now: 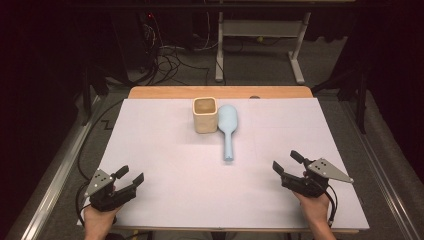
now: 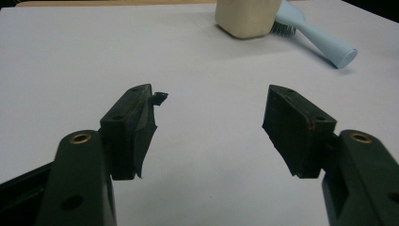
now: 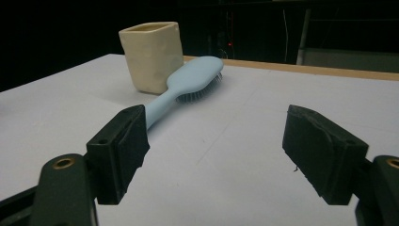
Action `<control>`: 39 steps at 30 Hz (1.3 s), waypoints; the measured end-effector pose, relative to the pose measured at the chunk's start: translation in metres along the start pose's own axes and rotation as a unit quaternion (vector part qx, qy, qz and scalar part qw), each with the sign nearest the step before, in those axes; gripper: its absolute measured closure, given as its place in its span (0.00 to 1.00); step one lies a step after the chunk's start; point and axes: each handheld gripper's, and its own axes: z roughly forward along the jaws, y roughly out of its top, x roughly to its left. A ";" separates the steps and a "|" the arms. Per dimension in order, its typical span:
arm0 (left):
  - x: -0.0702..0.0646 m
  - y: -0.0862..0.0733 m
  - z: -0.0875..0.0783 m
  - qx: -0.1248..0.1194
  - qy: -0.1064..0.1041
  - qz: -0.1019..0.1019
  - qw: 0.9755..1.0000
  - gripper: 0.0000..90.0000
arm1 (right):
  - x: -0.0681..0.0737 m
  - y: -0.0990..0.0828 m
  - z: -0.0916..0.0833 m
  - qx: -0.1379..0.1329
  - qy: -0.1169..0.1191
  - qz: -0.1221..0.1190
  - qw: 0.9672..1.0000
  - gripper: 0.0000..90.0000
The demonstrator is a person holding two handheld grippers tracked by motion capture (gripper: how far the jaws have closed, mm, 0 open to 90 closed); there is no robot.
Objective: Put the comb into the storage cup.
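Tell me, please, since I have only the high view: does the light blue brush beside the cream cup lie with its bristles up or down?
Observer: Down. In the right gripper view the hairbrush rests with its bristles on the white sheet, smooth back upward.
Operator: Thank you. Does the brush head touch the cup?
Observer: In the left gripper view the cup hides part of the head, and they look very close; I cannot tell whether they touch.
Operator: Are the right gripper's pads clear of the handle?
Observer: Yes. The right gripper has its jaws wide apart with nothing between them, and the handle end lies farther off, past the left pad.
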 end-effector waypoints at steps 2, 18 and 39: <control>0.000 0.000 0.000 0.000 0.000 0.000 1.000 0.39 | 0.000 0.000 0.001 0.001 0.002 -0.001 1.000 0.26; 0.000 0.000 0.001 0.001 -0.002 0.000 1.000 0.39 | 0.008 0.005 0.023 0.019 0.022 0.005 1.000 0.25; 0.000 0.001 0.002 0.005 -0.008 0.005 1.000 0.39 | 0.015 0.015 0.055 0.044 0.032 0.036 0.998 0.22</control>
